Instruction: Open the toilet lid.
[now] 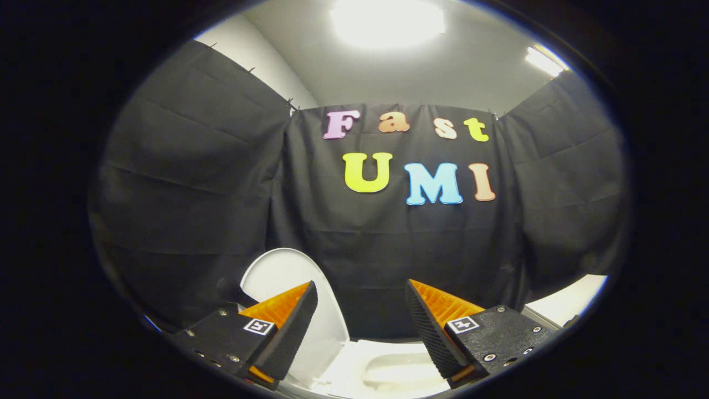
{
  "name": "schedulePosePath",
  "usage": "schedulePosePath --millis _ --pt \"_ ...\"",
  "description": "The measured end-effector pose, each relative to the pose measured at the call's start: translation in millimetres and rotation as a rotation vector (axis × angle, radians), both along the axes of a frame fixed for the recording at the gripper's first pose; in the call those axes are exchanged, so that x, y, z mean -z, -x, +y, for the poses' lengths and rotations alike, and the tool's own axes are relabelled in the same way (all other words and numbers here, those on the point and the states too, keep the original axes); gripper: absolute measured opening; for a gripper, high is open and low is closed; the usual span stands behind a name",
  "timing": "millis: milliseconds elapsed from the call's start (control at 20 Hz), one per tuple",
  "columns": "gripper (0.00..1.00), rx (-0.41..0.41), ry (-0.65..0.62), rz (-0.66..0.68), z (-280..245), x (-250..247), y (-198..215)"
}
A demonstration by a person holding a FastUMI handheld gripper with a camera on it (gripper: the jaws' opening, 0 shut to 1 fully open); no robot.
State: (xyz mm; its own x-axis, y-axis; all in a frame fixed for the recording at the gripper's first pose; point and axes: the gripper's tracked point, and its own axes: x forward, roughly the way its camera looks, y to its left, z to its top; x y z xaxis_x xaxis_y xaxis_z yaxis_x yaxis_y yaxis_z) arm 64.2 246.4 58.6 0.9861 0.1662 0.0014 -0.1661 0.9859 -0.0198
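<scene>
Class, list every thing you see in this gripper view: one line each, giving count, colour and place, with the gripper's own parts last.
toilet lid: one, white, raised upright, behind the left finger.
toilet bowl: one, white, open, low between the fingers.
booth wall: black cloth, beyond the toilet, on three sides.
ceiling lights: two, bright white, overhead.
white surface: one, beyond the right finger; what it is cannot be told.
gripper: one, black with orange fingers, open, holding nothing.

Lit from above by a blown-out ceiling panel (388,22) at twelve o'clock and a smaller strip light (545,61) at one. Sharp centrally; bowed, dimmed toward every edge.
</scene>
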Motion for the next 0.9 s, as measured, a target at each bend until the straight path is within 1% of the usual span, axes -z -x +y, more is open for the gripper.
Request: schedulePosePath --millis 100,350,500,650,800,900 --pt "0.97 0.035 0.001 0.011 -25.9 2.6 -1.0" --pt "0.97 0.131 0.072 0.004 -103.7 11.4 2.0" --pt "0.97 0.182 0.037 0.010 -147.4 19.8 1.4" --pt "0.97 0.239 0.059 0.023 -184.6 29.4 5.7" --pt "0.97 0.250 0.083 0.010 -207.1 38.0 11.0" --pt "0.97 0.262 0.101 0.023 -219.5 53.4 15.7"
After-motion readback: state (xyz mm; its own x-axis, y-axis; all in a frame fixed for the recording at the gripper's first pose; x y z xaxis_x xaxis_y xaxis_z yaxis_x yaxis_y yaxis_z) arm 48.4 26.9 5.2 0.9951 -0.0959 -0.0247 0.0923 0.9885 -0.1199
